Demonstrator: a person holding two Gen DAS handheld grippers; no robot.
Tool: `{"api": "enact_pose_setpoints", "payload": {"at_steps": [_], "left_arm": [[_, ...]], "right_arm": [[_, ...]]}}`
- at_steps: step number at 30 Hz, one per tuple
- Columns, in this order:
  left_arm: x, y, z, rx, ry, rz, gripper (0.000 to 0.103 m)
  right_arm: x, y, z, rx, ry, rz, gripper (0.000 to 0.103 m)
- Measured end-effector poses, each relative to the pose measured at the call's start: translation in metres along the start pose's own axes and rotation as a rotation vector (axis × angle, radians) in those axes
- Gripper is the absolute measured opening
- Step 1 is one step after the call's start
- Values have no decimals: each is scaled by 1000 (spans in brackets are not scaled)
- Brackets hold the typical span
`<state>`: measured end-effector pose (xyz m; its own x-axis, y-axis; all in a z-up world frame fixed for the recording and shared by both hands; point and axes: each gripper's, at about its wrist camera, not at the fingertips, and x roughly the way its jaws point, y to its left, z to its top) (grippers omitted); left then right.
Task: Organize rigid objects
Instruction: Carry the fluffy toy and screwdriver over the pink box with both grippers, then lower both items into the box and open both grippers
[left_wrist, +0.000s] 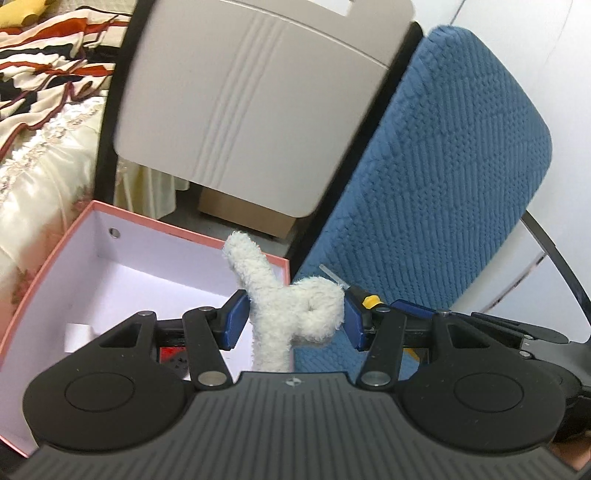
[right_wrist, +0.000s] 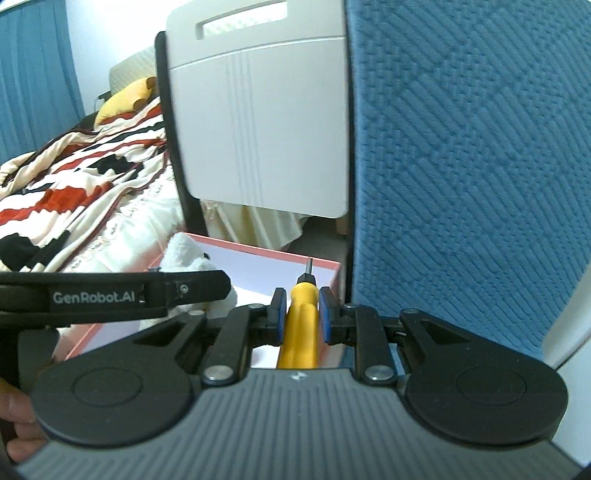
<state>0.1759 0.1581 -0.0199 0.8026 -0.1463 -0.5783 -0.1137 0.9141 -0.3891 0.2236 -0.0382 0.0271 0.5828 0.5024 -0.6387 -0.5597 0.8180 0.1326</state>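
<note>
Black ribbed housing fills the bottom of both wrist views. Ahead of it, the left gripper (left_wrist: 293, 319) is closed on a white fluffy plush toy (left_wrist: 291, 306), its blue pads (left_wrist: 236, 317) pressing the fuzzy body from both sides; one long limb of the toy points up and away. This toy hangs over the near right corner of the pink-rimmed cardboard box (left_wrist: 44, 266), whose inside is white. Inside the box, a small white card-like piece (left_wrist: 79, 334) stands near the left wall, and a red and black item (left_wrist: 173, 360) lies partly hidden under the gripper's linkage; what it is cannot be told.

The right gripper (right_wrist: 303, 314) is clamped on a yellow-handled screwdriver (right_wrist: 301, 325), the fluted handle held between the blue pads (right_wrist: 325, 314) and the thin metal tip pointing forward over the box's far right corner (right_wrist: 325, 264). From the right wrist view the plush toy (right_wrist: 188, 254) shows over the box's left side, just behind the black body of the left gripper.

Beside the box on its right stands a blue knitted-fabric cushion (left_wrist: 443, 166). Beyond the box rises a pale grey panel (left_wrist: 251, 103), and to the box's left lies a striped red, black and cream blanket (right_wrist: 74, 177).
</note>
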Motion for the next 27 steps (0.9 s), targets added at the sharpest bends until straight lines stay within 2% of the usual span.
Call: {"api": "enact_pose_setpoints", "payload": {"at_steps": [16,23,27], "left_arm": [[14,75,-34,-99,43,78,60],[25,92,-49,-83,68,136,60],[30,102,-57,-121,100,129,60]], "right_arm": [[64,44,-33,-39,106,42,22],[89,55,-57,-68,162,40,22],[96,57,-67,-73,192,34,22]]}}
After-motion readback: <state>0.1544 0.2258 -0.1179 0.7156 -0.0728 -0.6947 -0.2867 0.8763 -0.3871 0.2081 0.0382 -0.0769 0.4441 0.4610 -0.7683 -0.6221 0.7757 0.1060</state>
